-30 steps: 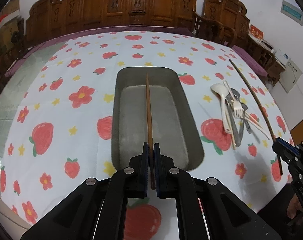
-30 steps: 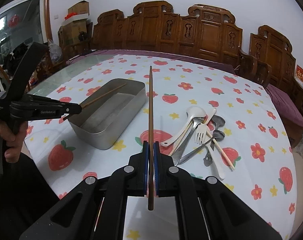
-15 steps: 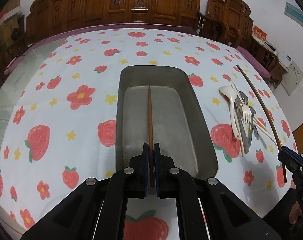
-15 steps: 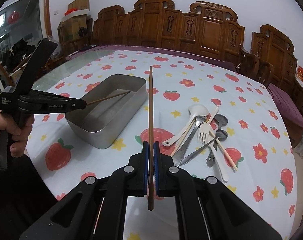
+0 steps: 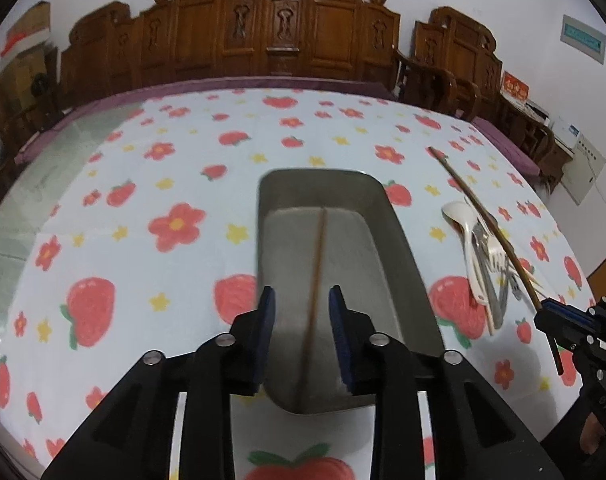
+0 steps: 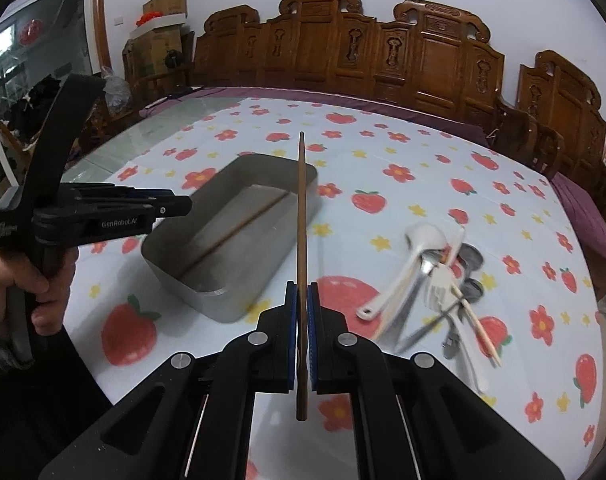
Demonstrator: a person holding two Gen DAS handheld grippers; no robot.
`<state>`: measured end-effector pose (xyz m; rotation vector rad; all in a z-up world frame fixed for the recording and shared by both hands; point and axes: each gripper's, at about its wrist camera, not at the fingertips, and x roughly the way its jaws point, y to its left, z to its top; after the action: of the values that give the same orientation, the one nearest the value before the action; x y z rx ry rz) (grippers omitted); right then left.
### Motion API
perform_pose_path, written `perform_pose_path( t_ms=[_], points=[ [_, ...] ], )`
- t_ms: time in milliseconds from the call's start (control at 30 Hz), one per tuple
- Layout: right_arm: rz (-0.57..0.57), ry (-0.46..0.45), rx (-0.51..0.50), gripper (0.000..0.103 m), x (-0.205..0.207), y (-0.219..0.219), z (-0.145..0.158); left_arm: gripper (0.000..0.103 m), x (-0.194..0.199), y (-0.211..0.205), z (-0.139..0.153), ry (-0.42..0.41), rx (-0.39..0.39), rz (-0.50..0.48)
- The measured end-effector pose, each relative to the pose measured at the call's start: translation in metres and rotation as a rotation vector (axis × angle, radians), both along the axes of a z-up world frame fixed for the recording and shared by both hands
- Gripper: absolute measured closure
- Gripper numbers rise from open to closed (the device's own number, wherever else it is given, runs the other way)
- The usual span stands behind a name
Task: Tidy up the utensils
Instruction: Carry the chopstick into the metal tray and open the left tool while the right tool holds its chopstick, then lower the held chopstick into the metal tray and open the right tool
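Observation:
A grey metal tray [image 5: 399, 240] [image 6: 263, 276] sits on the strawberry-print tablecloth. One brown chopstick [image 5: 317, 264] [image 6: 239, 226] lies lengthwise on its floor. My left gripper [image 5: 302, 300] [image 6: 183, 202] is open and empty just above the tray's near end. My right gripper [image 6: 300, 292] [image 5: 551, 308] is shut on a second brown chopstick [image 6: 302, 216] [image 5: 483, 216], held in the air to the right of the tray. A pile of utensils [image 6: 435, 280] [image 5: 487, 264], white spoon, fork and metal spoons, lies on the cloth right of the tray.
Carved wooden chairs [image 5: 271, 28] [image 6: 383, 56] line the far side of the table. A glass-topped strip [image 5: 7, 216] borders the cloth on the left. Cardboard boxes [image 6: 163, 12] stand at the back left.
My left gripper has opened and let go of its chopstick, which now lies in the tray. My right gripper still holds its chopstick, and has shifted only slightly.

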<state>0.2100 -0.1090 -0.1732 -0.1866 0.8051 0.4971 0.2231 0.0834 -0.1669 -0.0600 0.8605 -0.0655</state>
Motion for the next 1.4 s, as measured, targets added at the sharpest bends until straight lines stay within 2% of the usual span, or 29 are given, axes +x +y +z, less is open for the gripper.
perform_pose_path(
  t_ms=[167, 233, 300, 433, 533, 800, 1067, 1400],
  points=[
    [0.006, 0.039, 0.058, 0.097, 0.017, 0.02, 0.002, 0.059, -0.008, 0.016, 0.011, -0.045, 0.023, 0.014],
    [0.01, 0.052, 0.08, 0.097, 0.022, 0.029, 0.003, 0.041, -0.012, 0.024, 0.02, -0.07, 0.031, 0.021],
    [0.015, 0.061, 0.097, 0.097, 0.027, 0.038, 0.003, 0.031, -0.015, 0.03, 0.027, -0.093, 0.04, 0.026],
    [0.012, 0.082, 0.111, 0.097, 0.039, 0.055, -0.001, 0.019, -0.022, 0.044, 0.04, -0.127, 0.038, 0.052],
    [0.009, 0.096, 0.11, 0.097, 0.048, 0.065, -0.006, 0.014, -0.023, 0.052, 0.045, -0.14, 0.017, 0.063],
    [-0.006, 0.165, 0.154, 0.097, 0.07, 0.082, -0.024, 0.011, -0.026, 0.06, 0.051, -0.15, -0.005, 0.086],
    [-0.039, 0.22, 0.155, 0.097, 0.075, 0.087, -0.045, 0.011, -0.026, 0.056, 0.049, -0.144, -0.009, 0.071],
    [0.003, 0.186, 0.184, 0.095, 0.072, 0.077, -0.036, 0.011, -0.027, 0.044, 0.046, -0.142, 0.003, 0.048]
  ],
)
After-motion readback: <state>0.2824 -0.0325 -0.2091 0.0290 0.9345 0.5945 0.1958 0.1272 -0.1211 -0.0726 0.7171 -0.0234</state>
